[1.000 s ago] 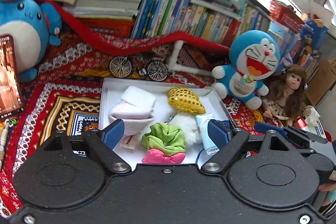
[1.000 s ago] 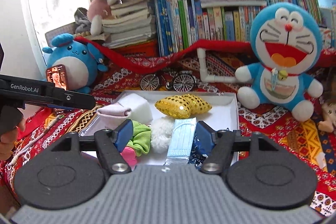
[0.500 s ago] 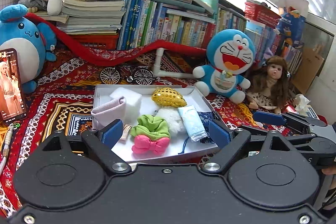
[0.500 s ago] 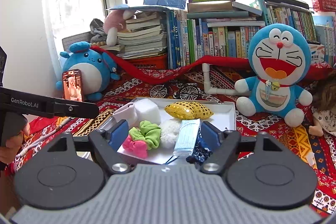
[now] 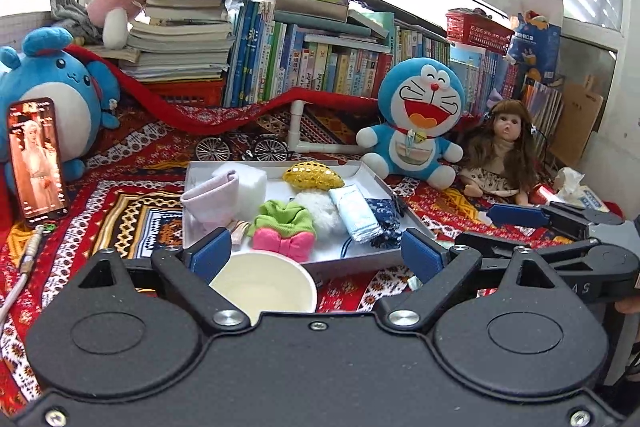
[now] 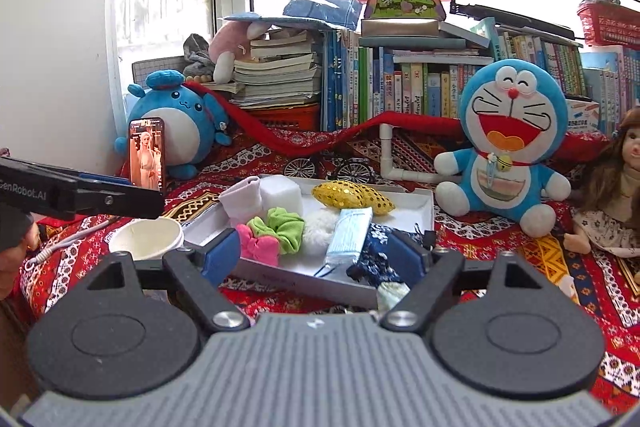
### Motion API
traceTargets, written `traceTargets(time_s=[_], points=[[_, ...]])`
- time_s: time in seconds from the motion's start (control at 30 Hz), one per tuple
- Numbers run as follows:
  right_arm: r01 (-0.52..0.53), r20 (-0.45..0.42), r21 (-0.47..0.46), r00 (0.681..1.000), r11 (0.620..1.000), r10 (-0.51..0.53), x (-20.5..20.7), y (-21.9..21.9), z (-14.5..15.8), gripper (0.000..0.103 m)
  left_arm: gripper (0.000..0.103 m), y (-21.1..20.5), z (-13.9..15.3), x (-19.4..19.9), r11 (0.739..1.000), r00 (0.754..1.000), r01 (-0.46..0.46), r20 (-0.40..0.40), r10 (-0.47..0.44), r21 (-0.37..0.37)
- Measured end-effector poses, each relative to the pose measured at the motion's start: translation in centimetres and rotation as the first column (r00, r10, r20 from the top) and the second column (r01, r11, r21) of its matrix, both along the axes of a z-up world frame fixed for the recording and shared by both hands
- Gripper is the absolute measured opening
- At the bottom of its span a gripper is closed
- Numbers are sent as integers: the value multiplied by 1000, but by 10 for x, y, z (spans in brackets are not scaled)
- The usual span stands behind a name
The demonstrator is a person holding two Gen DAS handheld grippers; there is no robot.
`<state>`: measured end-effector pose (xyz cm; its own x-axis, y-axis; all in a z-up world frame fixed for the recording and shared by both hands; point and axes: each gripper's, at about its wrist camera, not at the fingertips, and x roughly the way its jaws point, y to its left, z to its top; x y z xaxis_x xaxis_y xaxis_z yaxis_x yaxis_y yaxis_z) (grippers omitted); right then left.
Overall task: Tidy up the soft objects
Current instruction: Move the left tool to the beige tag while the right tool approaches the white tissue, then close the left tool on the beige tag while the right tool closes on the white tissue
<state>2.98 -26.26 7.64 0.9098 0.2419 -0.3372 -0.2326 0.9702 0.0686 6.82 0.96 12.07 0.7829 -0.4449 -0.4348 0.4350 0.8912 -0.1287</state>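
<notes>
A white tray (image 5: 360,259) on the patterned cloth holds several soft items: a pale pink sock (image 5: 210,201), a white sponge block (image 5: 250,183), a gold sequin pouch (image 5: 312,177), a green scrunchie (image 5: 284,219), a pink scrunchie (image 5: 284,243), a white fluffy ball (image 5: 320,211), a blue face mask (image 5: 356,213) and a dark blue patterned cloth (image 5: 384,219). My left gripper (image 5: 316,253) hovers before the tray, jaws opening, gripping nothing; a white paper cup (image 5: 264,287) stands low between its fingers. My right gripper (image 6: 315,258), jaws opening, is empty before the tray's (image 6: 304,281) near corner.
A Doraemon plush (image 5: 420,115) and a doll (image 5: 500,155) sit right of the tray. A round blue plush (image 5: 52,95) with a phone (image 5: 36,159) leaning on it stands left. A toy bicycle (image 5: 240,149) and rows of books (image 5: 320,67) lie behind.
Both grippers have drawn back from the tray, which now looks smaller and farther. The paper cup has come into view near the left gripper. Both pairs of jaws stand slightly wider.
</notes>
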Motion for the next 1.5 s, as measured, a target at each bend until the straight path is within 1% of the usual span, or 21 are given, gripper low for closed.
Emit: traceTargets(time_s=[0.07, 0.17, 0.3, 0.37, 0.47, 0.63, 0.8, 0.87, 0.93, 1.0, 1.03, 1.1, 1.13, 1.2, 1.3, 1.5], points=[[8, 2, -3, 1000, 1000, -8, -5, 0, -6, 88, 94, 1, -6, -10, 1000, 1000, -6, 24, 6, 18], [23, -5, -6, 1000, 1000, -23, -10, -1, -15, 88, 95, 3, -15, -24, 999, 999, -15, 45, 13, 47], [44, -2, -13, 999, 999, -44, -19, -1, -27, 89, 98, 7, -28, -40, 998, 998, -27, 65, 23, 58], [49, 4, -16, 999, 999, -49, -23, -1, -32, 90, 99, 8, -36, -47, 997, 997, -40, 71, 36, 62], [49, 14, -27, 999, 998, -48, -29, 1, -40, 93, 99, 9, -49, -55, 995, 996, -60, 68, 54, 82], [52, 11, -33, 999, 998, -51, -36, 4, -49, 94, 100, 12, -68, -65, 991, 996, -81, 54, 76, 102], [69, -4, -41, 998, 997, -69, -38, 7, -60, 94, 100, 11, -88, -65, 985, 993, -114, 31, 111, 129], [74, -5, -54, 997, 996, -74, -39, 8, -63, 94, 99, 11, -94, -62, 984, 992, -125, 19, 124, 127], [70, -14, -69, 997, 995, -71, -40, 10, -66, 94, 95, 11, -99, -60, 983, 991, -135, 12, 134, 127], [63, -29, -73, 997, 995, -66, -40, 11, -70, 94, 86, 11, -104, -58, 981, 990, -141, 6, 141, 135], [61, -39, -71, 997, 996, -64, -40, 11, -72, 93, 83, 11, -106, -57, 980, 989, -143, -1, 145, 142], [57, -53, -73, 997, 996, -61, -40, 12, -76, 92, 73, 11, -110, -53, 979, 989, -141, -21, 146, 144], [58, -56, -78, 996, 995, -63, -41, 13, -78, 90, 70, 11, -113, -52, 980, 989, -137, -32, 143, 143], [62, -58, -85, 996, 994, -67, -41, 13, -80, 89, 60, 11, -116, -48, 980, 988, -135, -54, 144, 143], [74, -56, -97, 995, 993, -80, -41, 12, -81, 87, 52, 12, -120, -45, 981, 987, -135, -68, 146, 142], [128, -54, -145, 989, 981, -137, -38, 10, -84, 83, 47, 7, -122, -43, 978, 989, -128, -56, 139, 162]])
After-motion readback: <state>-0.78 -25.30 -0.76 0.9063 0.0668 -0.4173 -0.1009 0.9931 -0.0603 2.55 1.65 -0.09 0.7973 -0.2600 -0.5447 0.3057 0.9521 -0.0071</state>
